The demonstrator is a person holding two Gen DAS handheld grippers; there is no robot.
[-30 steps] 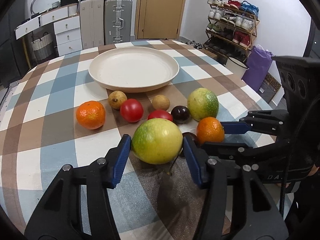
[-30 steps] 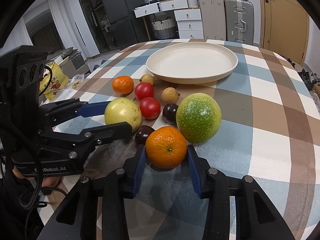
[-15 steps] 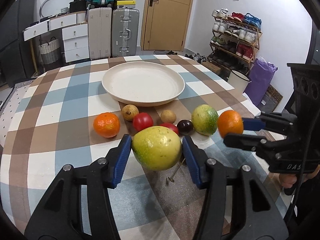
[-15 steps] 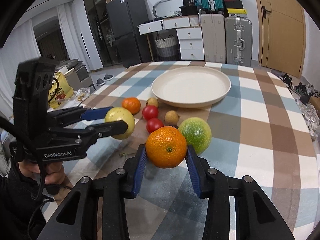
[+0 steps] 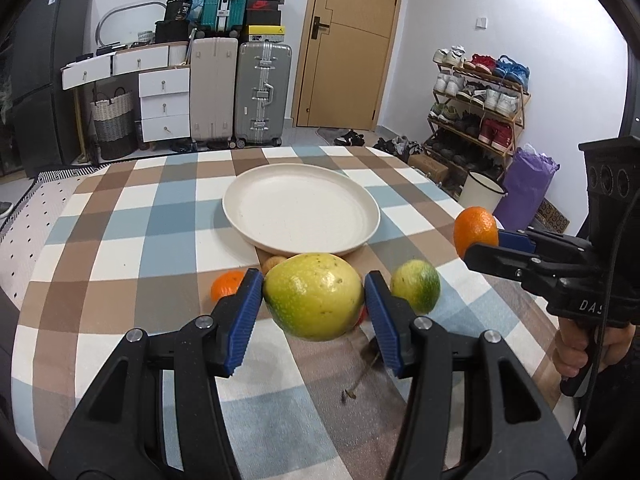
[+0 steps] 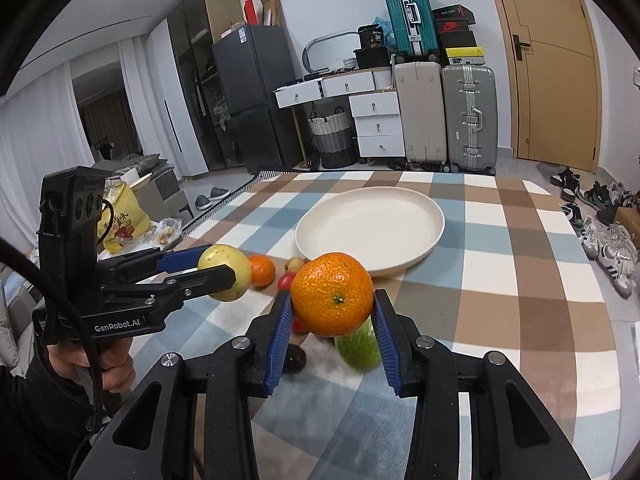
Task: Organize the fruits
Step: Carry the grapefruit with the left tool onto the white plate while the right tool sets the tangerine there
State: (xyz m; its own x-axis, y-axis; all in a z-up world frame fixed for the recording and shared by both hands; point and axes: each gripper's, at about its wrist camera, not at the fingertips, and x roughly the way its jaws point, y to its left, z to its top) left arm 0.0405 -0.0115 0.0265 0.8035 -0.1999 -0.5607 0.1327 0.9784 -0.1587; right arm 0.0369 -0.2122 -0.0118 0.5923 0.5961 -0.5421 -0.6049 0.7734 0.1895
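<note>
Your left gripper [image 5: 314, 300] has its blue pads closed on the yellow-green fruit [image 5: 314, 296], gripping it across its widest part and holding it in the air above the checked tablecloth [image 5: 120, 240], short of the cream plate [image 5: 300, 210]. It looks like the heaviest piece here, with smooth, waxy skin, so expect it to want to roll or slide between the pads if you tilt; keep the hold across the middle and set it down low instead of dropping it. On the cloth below, a second orange [image 5: 227, 284] and a green fruit [image 5: 415, 285] wait near the plate's front rim, along with small red and dark fruits that are mostly hidden. Those small ones are probably soft and bruise easily, so take them gently at the sides. Your right gripper [image 6: 332, 316] is closed on the orange [image 6: 332, 294], also lifted clear of the table. Its pebbled rind gives good friction and it looks light and slightly yielding, so a moderate squeeze across its middle should do. The plate holds nothing yet.
</note>
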